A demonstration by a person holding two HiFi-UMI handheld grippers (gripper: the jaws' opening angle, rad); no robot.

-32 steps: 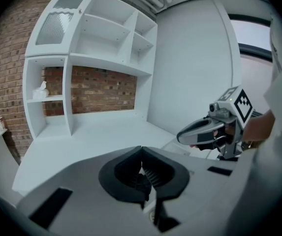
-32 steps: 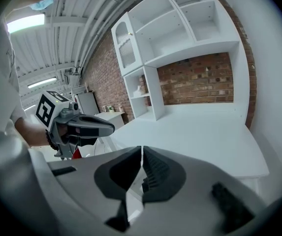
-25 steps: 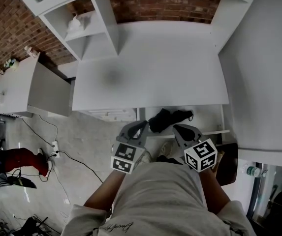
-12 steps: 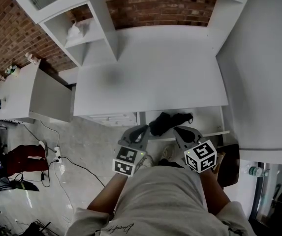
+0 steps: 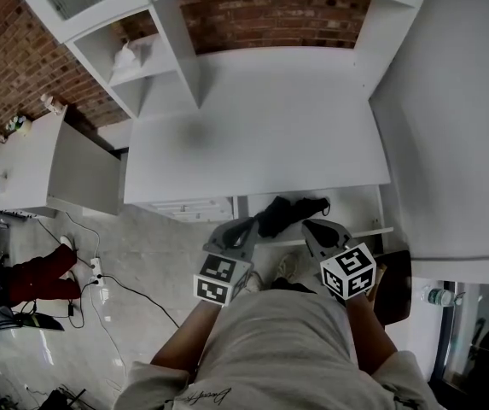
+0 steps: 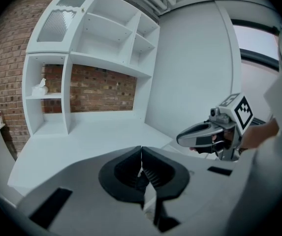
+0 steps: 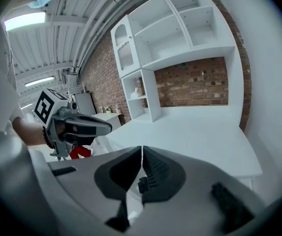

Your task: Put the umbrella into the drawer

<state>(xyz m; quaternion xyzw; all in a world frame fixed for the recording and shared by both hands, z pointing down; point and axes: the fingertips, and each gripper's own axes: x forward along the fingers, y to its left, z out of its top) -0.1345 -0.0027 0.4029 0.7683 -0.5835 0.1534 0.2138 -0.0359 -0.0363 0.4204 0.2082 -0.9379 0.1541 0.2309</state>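
Already, a black folded fabric umbrella [image 5: 291, 212] is seen lying inside the open white drawer [image 5: 357, 205]; the left gripper [image 5: 244, 226] and right gripper [image 5: 312, 227] are held near its front, jaws together, empty.

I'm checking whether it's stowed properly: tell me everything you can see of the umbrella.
The umbrella is black, folded into a short, creased fabric bundle, with what looks like a strap loop at its right end. It lies flat, left to right, on the floor of the open white drawer below the desktop. Its left end is close to the left gripper, whose jaws are shut on nothing.
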